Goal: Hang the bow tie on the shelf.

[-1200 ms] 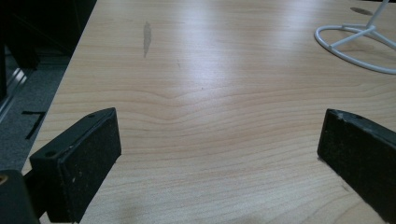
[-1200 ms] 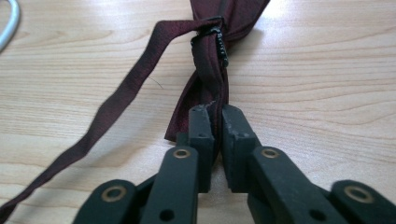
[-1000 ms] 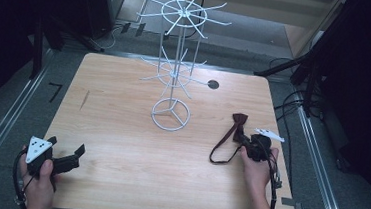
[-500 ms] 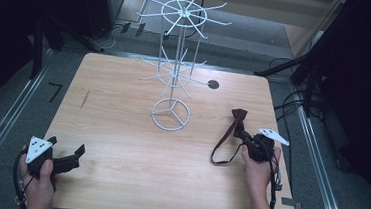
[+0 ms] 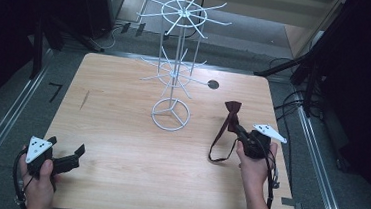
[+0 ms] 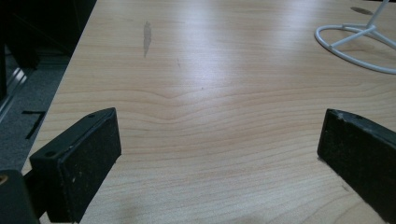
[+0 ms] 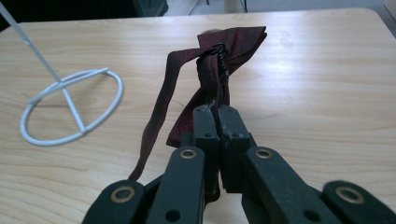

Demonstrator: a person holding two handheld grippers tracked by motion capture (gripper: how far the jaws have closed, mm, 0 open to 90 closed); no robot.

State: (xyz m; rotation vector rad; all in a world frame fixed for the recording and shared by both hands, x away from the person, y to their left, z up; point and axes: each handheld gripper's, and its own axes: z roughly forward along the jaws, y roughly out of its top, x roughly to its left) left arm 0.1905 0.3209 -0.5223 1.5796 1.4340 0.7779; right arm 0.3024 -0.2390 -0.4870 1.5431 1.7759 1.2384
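Note:
A dark red bow tie [image 5: 231, 111] with a long strap loop [image 5: 219, 146] hangs from my right gripper [image 5: 241, 134], lifted off the right part of the table. In the right gripper view the jaws are shut on the bow tie [image 7: 224, 51], pinching its near wing, and the strap [image 7: 156, 116] trails down to the left. A white wire display stand [image 5: 176, 73] with radiating hooks rises at the table's middle; its ring base [image 7: 70, 107] lies left of the tie. My left gripper [image 5: 64, 156] rests open at the front left corner, and its pads [image 6: 79, 158] have nothing between them.
The wooden table [image 5: 120, 144] has a small dark round mark [image 5: 213, 84] near its far edge behind the stand. Dark equipment legs and cables stand on the floor to the right [image 5: 305, 89]. The stand's ring base [image 6: 355, 44] lies far ahead of the left gripper.
My right gripper has risen and shifted slightly with the bow tie, lifting it so that the strap hangs down. The left gripper has stayed in place.

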